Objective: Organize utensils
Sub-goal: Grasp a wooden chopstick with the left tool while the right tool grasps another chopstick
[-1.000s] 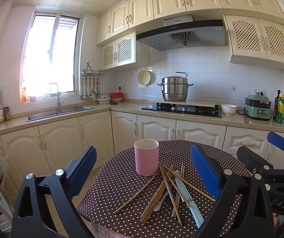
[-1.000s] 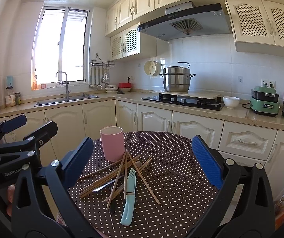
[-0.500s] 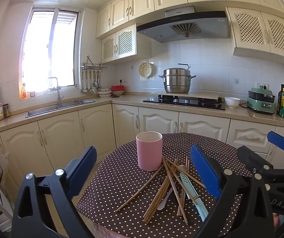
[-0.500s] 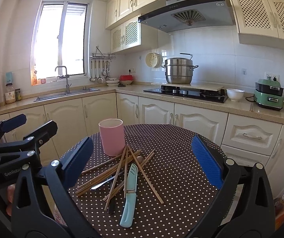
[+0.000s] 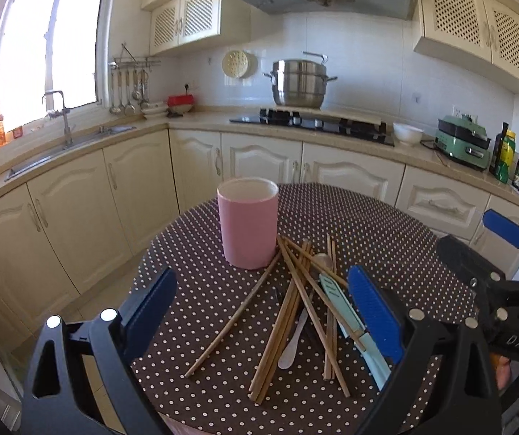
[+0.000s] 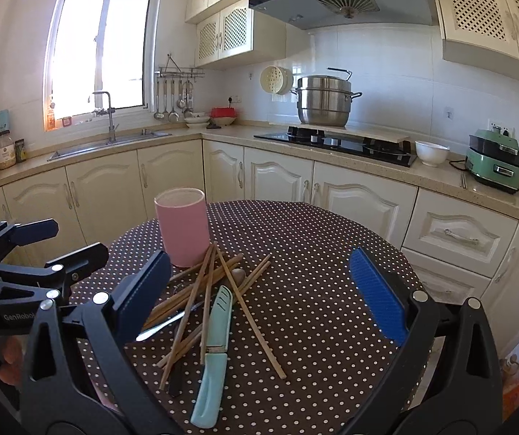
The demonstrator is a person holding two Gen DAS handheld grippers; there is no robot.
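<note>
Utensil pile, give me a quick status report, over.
Left gripper and right gripper both open, empty. Chopsticks, sheathed knife and spoon lie piled on table beside pink cup. Nothing in the way.

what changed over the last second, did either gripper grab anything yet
Nothing grabbed. Both grippers moved forward and tilted down toward the table: the pink cup and the pile of chopsticks now sit closer and higher in both views. The left gripper and right gripper stayed open and empty. The cup, chopsticks, spoon and sheathed teal knife lie as before.
</note>
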